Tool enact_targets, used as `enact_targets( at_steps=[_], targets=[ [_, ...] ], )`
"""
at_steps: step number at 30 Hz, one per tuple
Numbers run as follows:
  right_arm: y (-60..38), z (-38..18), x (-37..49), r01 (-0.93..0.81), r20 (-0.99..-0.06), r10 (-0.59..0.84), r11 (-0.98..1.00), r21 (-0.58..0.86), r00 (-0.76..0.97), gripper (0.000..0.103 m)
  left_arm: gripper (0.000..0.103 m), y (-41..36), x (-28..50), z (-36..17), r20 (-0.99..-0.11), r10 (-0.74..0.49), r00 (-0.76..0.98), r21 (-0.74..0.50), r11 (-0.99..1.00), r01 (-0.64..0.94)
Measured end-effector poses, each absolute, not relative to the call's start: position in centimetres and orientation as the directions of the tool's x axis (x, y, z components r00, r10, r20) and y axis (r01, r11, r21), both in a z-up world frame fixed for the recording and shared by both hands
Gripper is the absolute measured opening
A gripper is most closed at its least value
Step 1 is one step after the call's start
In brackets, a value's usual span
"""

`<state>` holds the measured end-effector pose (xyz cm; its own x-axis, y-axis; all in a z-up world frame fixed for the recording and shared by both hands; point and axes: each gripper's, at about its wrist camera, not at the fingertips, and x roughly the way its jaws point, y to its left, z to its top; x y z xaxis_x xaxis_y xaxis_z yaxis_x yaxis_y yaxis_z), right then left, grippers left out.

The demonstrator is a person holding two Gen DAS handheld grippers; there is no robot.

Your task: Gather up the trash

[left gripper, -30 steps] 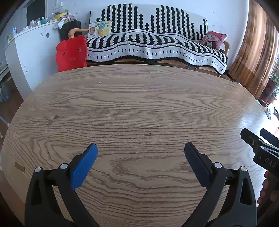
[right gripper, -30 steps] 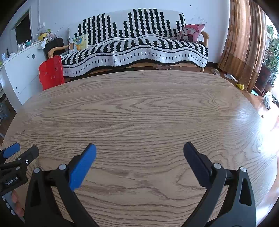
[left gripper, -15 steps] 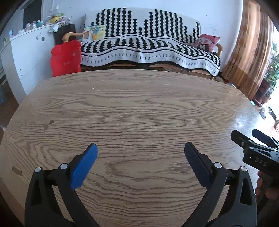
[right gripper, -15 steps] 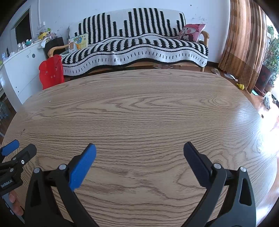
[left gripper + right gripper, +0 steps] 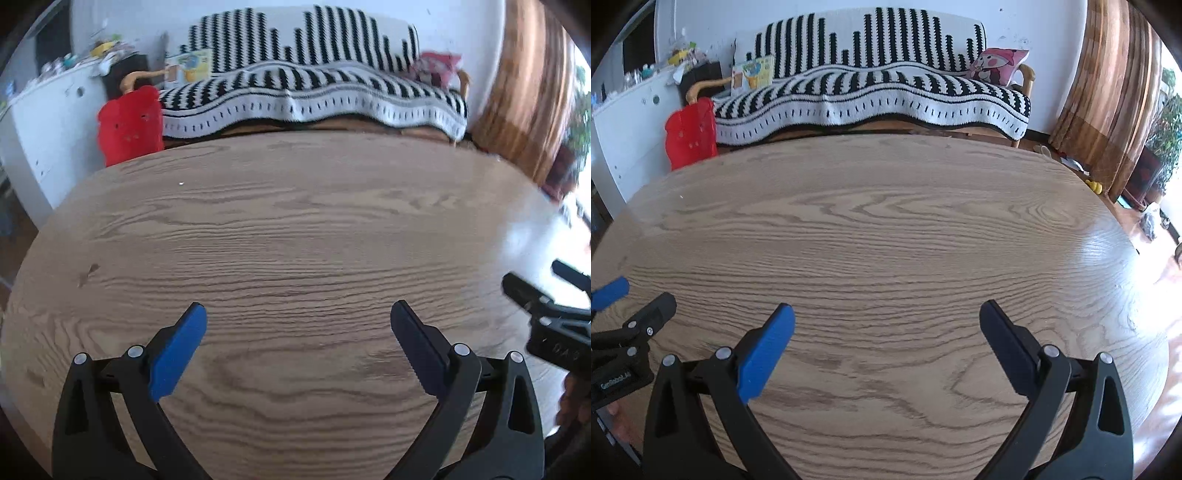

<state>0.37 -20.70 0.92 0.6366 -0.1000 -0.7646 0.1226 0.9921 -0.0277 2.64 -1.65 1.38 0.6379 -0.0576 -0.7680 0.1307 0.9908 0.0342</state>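
Note:
A wood-grain oval table (image 5: 295,229) (image 5: 886,229) fills both views, and I see no trash on it, only a tiny white speck (image 5: 181,183) far left. My left gripper (image 5: 298,319) hovers open over the near part of the table with nothing between its blue pads. My right gripper (image 5: 886,319) is open too, equally bare. The right gripper (image 5: 546,306) shows at the right edge of the left wrist view, and the left gripper (image 5: 624,314) shows at the left edge of the right wrist view.
Beyond the table stands a sofa under a black-and-white striped blanket (image 5: 871,96) with a pink cushion (image 5: 997,64). A red plastic chair (image 5: 129,123) (image 5: 689,133) and a white cabinet (image 5: 631,125) stand at the left. Brown curtains (image 5: 1108,110) hang at the right.
The left wrist view has swung and blurred slightly, the sofa and red chair shifting right in frame. The right gripper has barely moved. Both stay open.

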Motion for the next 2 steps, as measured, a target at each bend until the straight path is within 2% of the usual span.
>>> enact_targets(
  at_steps=[2],
  targets=[
    [-21.02,0.36,0.85,0.126,-0.770,-0.117,0.991,-0.048,0.627,0.097,0.097,-1.80,3.16,0.66,-0.779,-0.048,0.625,0.049,0.989,0.138]
  ],
)
